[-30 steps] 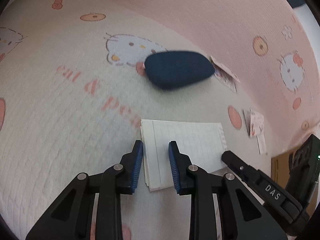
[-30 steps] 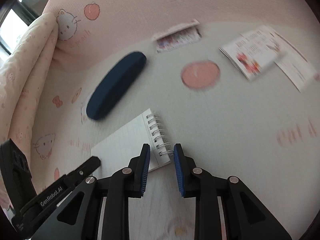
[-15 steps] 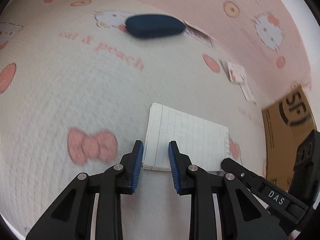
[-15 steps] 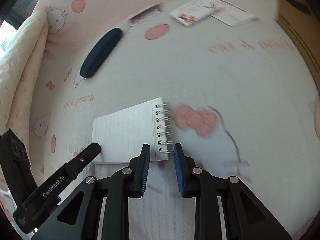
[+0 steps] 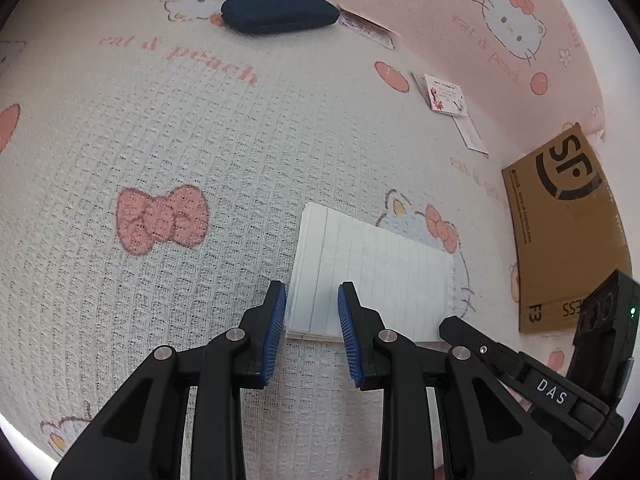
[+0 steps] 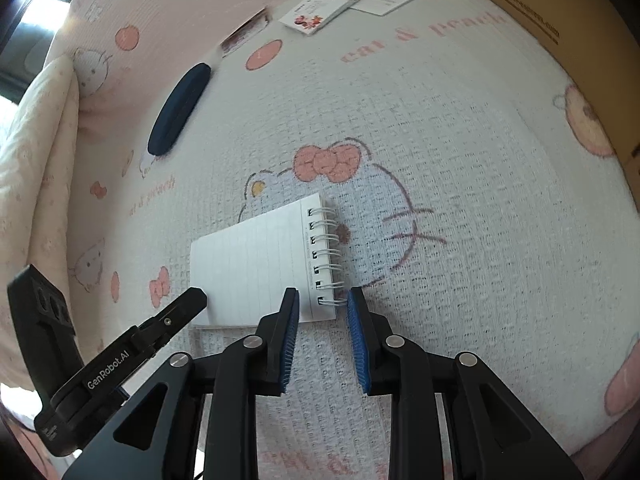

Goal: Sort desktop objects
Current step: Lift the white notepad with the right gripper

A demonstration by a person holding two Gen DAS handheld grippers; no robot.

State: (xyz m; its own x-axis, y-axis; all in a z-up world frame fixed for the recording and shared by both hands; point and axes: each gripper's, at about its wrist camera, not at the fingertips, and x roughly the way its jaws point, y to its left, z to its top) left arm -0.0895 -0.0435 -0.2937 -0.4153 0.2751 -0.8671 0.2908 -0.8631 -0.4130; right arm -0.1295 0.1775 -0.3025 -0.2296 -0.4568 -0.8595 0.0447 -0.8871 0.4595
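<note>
A white lined spiral notepad (image 5: pixel 372 276) (image 6: pixel 260 264) is held between both grippers above the patterned bedspread. My left gripper (image 5: pixel 312 308) is shut on its plain edge. My right gripper (image 6: pixel 323 312) is shut on its corner by the wire spiral (image 6: pixel 328 256). A dark blue glasses case (image 5: pixel 280 12) (image 6: pixel 180 108) lies far back on the bedspread. Small printed cards (image 5: pixel 442 92) (image 6: pixel 324 12) lie beyond the notepad.
A brown cardboard box (image 5: pixel 568 232) (image 6: pixel 560 28) stands to the right. A pink Hello Kitty bedspread (image 5: pixel 160 140) covers the surface and rises as a fold at the back. A cream pillow (image 6: pixel 36 152) lies at the left. A thin packet (image 5: pixel 366 30) sits beside the case.
Both grippers have carried the notepad back and to the right, away from the glasses case and towards the cardboard box, which has come into view.
</note>
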